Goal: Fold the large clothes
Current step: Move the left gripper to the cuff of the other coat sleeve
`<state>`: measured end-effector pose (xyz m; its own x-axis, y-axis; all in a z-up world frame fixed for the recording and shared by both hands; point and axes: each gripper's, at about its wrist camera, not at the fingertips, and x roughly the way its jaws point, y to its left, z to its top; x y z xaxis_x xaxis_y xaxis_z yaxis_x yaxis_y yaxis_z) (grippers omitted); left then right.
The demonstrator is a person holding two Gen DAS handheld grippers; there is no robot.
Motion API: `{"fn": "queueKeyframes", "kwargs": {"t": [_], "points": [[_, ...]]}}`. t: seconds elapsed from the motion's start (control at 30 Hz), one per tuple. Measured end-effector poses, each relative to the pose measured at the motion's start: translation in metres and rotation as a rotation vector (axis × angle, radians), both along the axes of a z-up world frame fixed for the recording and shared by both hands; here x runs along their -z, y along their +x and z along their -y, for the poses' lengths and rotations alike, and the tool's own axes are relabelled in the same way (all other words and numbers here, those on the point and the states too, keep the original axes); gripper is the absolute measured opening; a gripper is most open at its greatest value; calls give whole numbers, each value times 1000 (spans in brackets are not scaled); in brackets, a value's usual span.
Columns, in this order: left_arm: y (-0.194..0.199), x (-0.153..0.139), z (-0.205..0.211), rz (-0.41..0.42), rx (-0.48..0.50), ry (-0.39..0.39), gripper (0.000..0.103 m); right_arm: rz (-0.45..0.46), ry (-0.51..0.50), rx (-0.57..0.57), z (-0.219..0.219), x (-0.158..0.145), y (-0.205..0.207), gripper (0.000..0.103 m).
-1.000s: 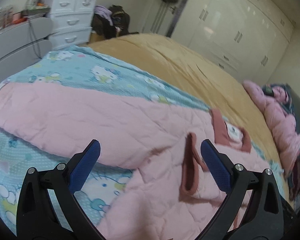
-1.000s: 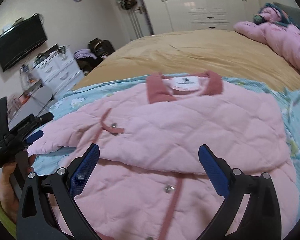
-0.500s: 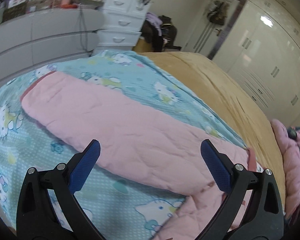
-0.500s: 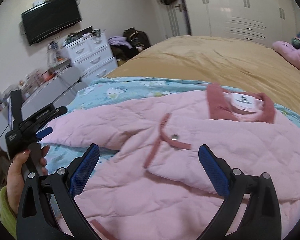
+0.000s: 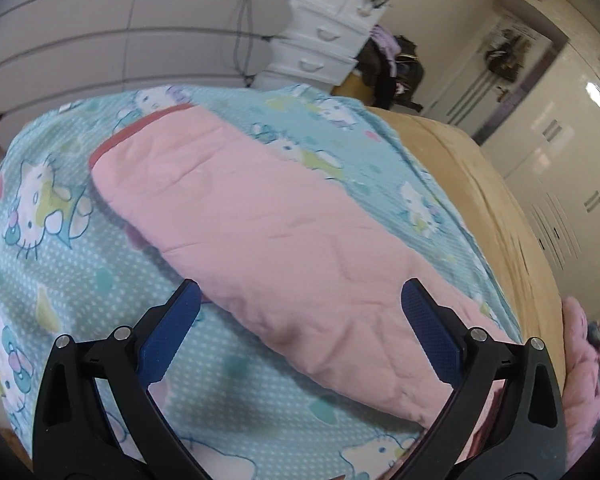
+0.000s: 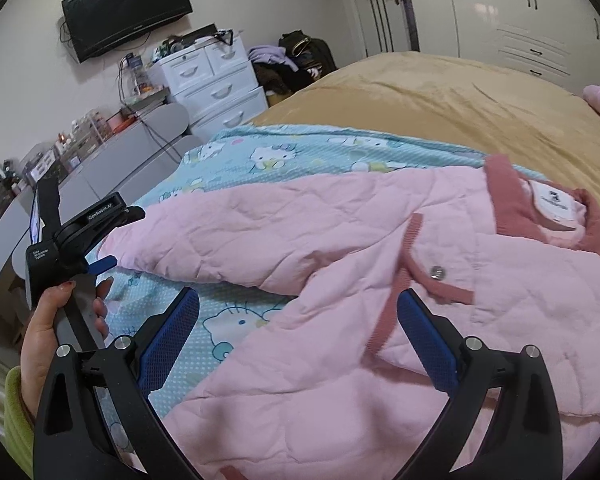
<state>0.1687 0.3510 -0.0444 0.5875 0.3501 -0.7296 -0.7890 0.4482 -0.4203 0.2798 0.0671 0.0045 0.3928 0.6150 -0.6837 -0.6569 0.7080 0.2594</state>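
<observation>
Bedroom setting: a bed (image 6: 440, 96) under a tan cover is taking up most of both views, with a turquoise cat-print sheet (image 5: 80, 280) spreading over its near end.

Item 1, pink quilted jacket (image 6: 340, 320): lying flat on the sheet, front side up. Its darker pink collar (image 6: 500, 196) is sitting at 2 o'clock in the right wrist view, around a white label (image 6: 554, 200). A metal snap (image 6: 436, 272) is showing on the front trim. One sleeve (image 5: 260, 232) is stretching out across the sheet; in the left wrist view it is running from 4 o'clock up to its red-edged cuff (image 5: 136, 128) at 10 o'clock.

Item 2, left claw (image 5: 300, 320): hovering over the sleeve, blue pads (image 5: 168, 336) spread wide, pinching nothing. In the right wrist view it is appearing at 9 o'clock, just beside the sleeve's end, with a hand (image 6: 48, 340) in a yellow-green cuff gripping its handle.

Item 3, right claw (image 6: 298, 328): hanging above the jacket's front, pads spread wide, gripping nothing.

Item 4, surroundings: a white drawer unit (image 6: 216, 84) is standing at 11 o'clock in the right wrist view, beside a low grey cabinet (image 5: 132, 40). A black television (image 6: 128, 8) is hanging on the wall above. White wardrobe doors (image 6: 520, 12) are lining the far wall. A second pink garment (image 5: 588, 360) is lying at 4 o'clock in the left wrist view.
</observation>
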Motion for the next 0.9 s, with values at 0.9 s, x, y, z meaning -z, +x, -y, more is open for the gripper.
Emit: {"fn": "queueKeyframes", "kwargs": {"t": [0.9], "points": [[8, 61, -55, 10, -113, -66, 94, -145, 133, 167, 72, 16, 3, 99]]}}
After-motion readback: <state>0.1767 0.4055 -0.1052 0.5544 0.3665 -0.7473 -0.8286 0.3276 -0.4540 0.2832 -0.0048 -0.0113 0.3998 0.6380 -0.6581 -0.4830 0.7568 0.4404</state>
